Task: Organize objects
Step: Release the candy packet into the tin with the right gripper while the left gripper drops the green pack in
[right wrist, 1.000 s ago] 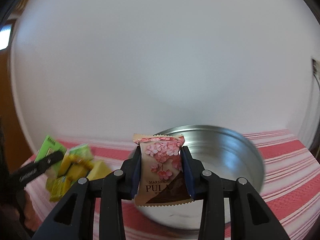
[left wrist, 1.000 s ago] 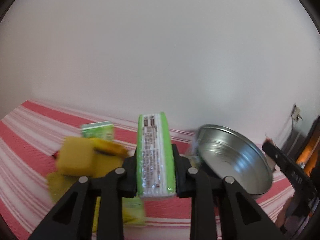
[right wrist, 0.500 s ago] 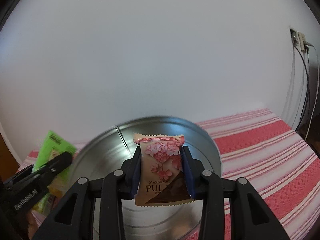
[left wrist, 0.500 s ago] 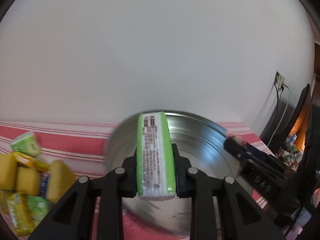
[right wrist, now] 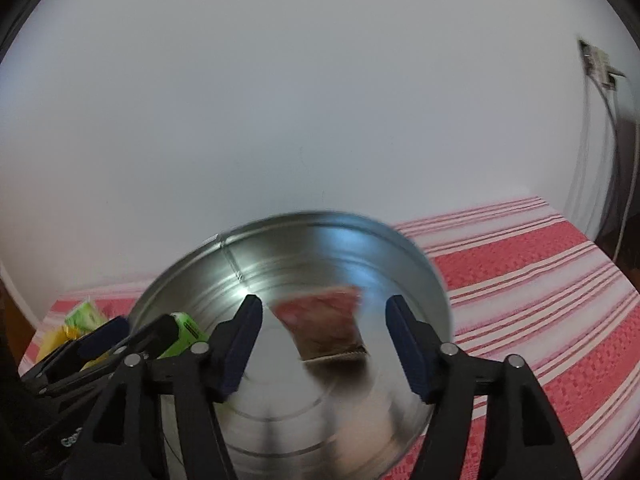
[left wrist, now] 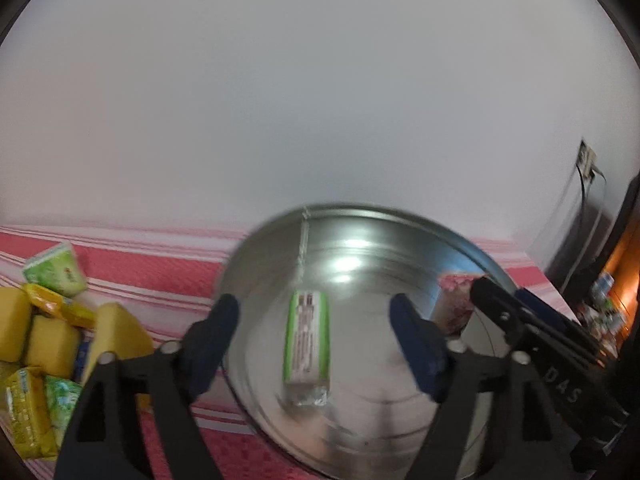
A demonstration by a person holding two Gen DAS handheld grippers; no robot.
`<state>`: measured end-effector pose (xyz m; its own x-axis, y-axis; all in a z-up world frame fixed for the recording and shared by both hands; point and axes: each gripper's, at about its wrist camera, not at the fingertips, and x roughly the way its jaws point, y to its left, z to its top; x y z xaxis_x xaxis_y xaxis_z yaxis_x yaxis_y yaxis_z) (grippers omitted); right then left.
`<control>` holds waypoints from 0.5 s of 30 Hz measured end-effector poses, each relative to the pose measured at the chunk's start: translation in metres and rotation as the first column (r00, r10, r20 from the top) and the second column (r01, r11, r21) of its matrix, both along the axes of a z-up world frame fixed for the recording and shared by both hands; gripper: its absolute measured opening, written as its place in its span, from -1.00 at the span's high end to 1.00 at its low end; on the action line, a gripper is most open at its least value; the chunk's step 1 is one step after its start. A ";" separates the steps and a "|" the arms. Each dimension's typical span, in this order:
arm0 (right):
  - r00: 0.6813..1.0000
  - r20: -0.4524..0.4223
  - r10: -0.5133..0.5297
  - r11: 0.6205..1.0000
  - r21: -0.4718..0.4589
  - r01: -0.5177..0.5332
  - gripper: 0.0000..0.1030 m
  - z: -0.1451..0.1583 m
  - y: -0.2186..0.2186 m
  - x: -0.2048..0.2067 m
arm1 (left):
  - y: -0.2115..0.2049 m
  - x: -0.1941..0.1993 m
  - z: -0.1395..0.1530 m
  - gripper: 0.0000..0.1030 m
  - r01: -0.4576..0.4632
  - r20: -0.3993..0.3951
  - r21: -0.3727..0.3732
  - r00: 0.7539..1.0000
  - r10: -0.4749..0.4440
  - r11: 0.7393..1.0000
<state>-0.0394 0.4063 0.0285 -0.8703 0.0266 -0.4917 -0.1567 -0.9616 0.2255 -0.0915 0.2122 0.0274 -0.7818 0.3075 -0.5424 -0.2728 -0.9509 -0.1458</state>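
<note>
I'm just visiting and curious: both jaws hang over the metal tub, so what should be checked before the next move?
1. Left gripper let go: ok, jaws just opened, nothing pressed between them.
2. Right gripper let go: ok, jaws just opened too.
3. Green packet inside the metal tub: ok, blurred; landed or falling, cannot tell.
4. Pink packet inside the tub: ok, also blurred.
5. More to sort: ok, a pile of yellow and green packets waits on the striped cloth.
6. Grippers apart from each other: cannot tell, they are close.
</note>
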 end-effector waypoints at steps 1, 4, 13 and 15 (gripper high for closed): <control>1.000 -0.014 -0.002 1.000 -0.009 0.002 -0.38 0.002 0.002 0.002 | -0.001 0.002 0.002 -0.75 -0.006 -0.013 -0.003 1.000 0.006 1.000; 0.999 -0.049 -0.008 0.999 -0.038 0.006 -0.39 0.004 0.008 0.006 | -0.006 0.004 0.006 -0.89 -0.031 -0.046 -0.017 0.999 0.030 0.999; 0.994 -0.111 0.008 0.999 -0.032 -0.012 -0.39 0.010 -0.002 0.016 | -0.022 0.020 0.009 -0.93 -0.092 -0.092 -0.062 0.992 0.086 0.994; 0.992 -0.122 0.007 1.000 -0.028 -0.010 -0.39 0.011 -0.004 0.018 | -0.023 0.023 0.008 -0.93 -0.106 -0.104 -0.075 0.990 0.098 0.992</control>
<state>-0.0218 0.4021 0.0398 -0.9240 0.0061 -0.3822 -0.1180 -0.9556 0.2699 -0.0681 0.1891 0.0353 -0.8582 0.1819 -0.4800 -0.1832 -0.9821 -0.0447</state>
